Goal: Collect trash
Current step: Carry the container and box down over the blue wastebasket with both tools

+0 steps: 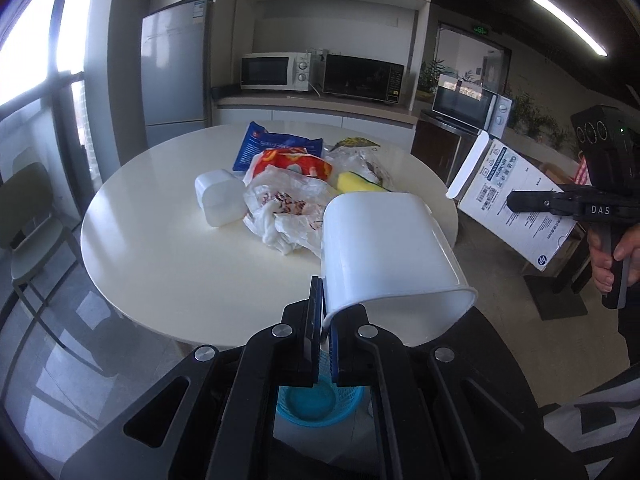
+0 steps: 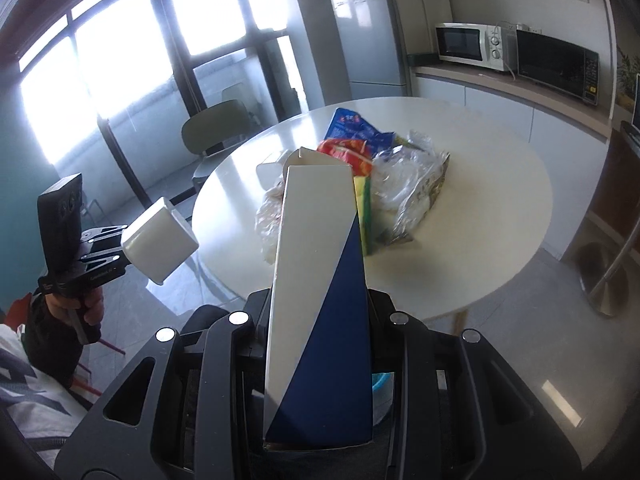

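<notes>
My left gripper [image 1: 325, 312] is shut on the rim of a white plastic cup [image 1: 384, 256], held tilted in the air off the round white table's [image 1: 180, 264] near edge; the cup also shows in the right wrist view [image 2: 160, 240]. My right gripper [image 2: 320, 320] is shut on a white and blue cardboard box [image 2: 316, 304], also seen at the right of the left wrist view [image 1: 516, 196]. A blue basket [image 1: 320, 404] stands on the floor below the left gripper. On the table lie a second white cup [image 1: 220, 196], crumpled plastic bags [image 1: 284, 208], a red wrapper [image 1: 296, 162], a blue packet [image 1: 276, 144] and a yellow sponge [image 1: 356, 182].
A green chair [image 1: 28, 216] stands left of the table. A fridge [image 1: 174, 76] and microwaves [image 1: 276, 71] on a counter stand behind it. A metal stand base [image 2: 608, 284] is on the floor at right.
</notes>
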Demonstrator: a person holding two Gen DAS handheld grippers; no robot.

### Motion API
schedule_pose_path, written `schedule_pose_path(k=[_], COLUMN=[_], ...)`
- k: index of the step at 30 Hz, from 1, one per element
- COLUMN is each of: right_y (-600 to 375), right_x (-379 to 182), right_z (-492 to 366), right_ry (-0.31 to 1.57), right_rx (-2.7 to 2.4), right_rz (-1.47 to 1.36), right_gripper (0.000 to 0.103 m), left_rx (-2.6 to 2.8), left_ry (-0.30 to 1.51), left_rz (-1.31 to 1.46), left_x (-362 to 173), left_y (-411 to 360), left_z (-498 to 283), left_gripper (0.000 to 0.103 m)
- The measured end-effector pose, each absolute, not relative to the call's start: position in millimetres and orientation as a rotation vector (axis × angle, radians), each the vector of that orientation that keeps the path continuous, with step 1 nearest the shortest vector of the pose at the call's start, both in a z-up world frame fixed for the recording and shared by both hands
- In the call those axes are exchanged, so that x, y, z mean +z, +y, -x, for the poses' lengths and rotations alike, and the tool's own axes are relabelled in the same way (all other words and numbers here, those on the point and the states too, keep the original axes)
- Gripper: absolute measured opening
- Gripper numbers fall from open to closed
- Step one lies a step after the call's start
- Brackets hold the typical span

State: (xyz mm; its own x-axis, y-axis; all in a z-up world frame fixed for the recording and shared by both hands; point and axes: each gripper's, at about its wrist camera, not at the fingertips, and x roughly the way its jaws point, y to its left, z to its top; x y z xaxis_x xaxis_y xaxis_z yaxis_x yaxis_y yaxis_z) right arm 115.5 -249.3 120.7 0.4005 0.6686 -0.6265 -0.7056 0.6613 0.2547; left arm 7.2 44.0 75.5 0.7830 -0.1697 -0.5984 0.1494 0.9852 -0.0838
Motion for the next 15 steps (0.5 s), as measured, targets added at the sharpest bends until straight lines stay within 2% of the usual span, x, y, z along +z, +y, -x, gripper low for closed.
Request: schedule_pose_path(k=[15], right_y=[-222], right_x=[27], right_z=[-78], right_ry=[0.929], right_rx=[0.998], right_rz=[0.048], right_gripper=[0.029], left_rx=[-0.188], left_ry=[0.823], left_rz=[0.117], left_x=[-9], left_y=[30], left_z=[17], left_gripper=[0.003])
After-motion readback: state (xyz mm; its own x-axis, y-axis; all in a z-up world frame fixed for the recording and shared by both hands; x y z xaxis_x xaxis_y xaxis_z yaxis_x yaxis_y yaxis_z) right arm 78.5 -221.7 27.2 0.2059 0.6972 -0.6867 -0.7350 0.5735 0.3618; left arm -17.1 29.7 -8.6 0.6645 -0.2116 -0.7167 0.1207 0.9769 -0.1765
